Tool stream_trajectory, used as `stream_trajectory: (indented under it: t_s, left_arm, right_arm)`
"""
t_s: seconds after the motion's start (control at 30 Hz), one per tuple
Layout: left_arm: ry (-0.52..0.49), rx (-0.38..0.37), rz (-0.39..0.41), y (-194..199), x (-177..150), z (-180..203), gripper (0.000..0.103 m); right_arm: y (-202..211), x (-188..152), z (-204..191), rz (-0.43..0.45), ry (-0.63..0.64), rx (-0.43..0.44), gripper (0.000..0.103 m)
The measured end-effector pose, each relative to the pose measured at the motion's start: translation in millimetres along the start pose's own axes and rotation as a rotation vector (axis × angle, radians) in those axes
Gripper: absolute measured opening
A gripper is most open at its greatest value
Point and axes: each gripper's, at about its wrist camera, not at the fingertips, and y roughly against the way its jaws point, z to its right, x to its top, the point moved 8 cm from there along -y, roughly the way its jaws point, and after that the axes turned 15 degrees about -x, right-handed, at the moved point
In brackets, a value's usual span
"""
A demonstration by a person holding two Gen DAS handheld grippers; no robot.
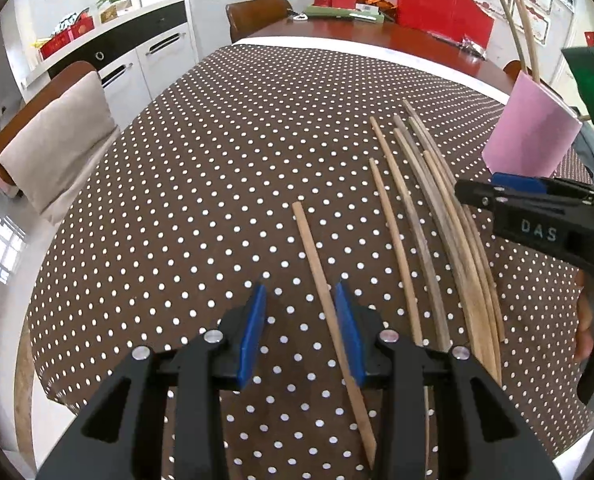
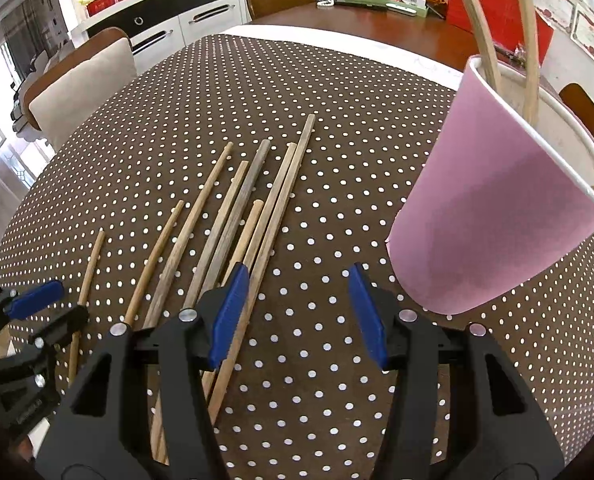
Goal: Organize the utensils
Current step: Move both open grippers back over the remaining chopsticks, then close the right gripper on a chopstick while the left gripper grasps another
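On the dotted tablecloth (image 1: pixel 217 160), only the left wrist view shows a lone chopstick (image 1: pixel 317 264) between the left gripper's (image 1: pixel 303 332) parted jaws; the right gripper (image 2: pixel 297 312) gapes empty beside the pink cup (image 2: pixel 497 216).

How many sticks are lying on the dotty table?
8. One stick lies apart, between the open left gripper fingers. The other seven fan out side by side toward the pink cup. None looks hidden. More stand inside the cup, not counted.

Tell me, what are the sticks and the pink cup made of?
The chopsticks look like bare wood or bamboo: tan to greyish, matte, faintly streaked. The pink cup looks like paper: matte wall, thin white rolled rim, though plastic can't be ruled out.
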Motion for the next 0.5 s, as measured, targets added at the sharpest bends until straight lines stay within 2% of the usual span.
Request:
stream_trajectory:
  t_s: [0.1,0.5]
  left_arm:
    - [-0.025,0.024,0.003,1.9,-6.2,3.4,0.036]
    - [-0.009,0.030,0.011,4.3,-3.2,-4.1,0.037]
  right_arm:
    - [-2.6,4.1,-3.2,-0.017,0.012,-0.012,0.052]
    - [-1.5,-0.7,-1.5,-0.045,-0.022,-0.001,0.052]
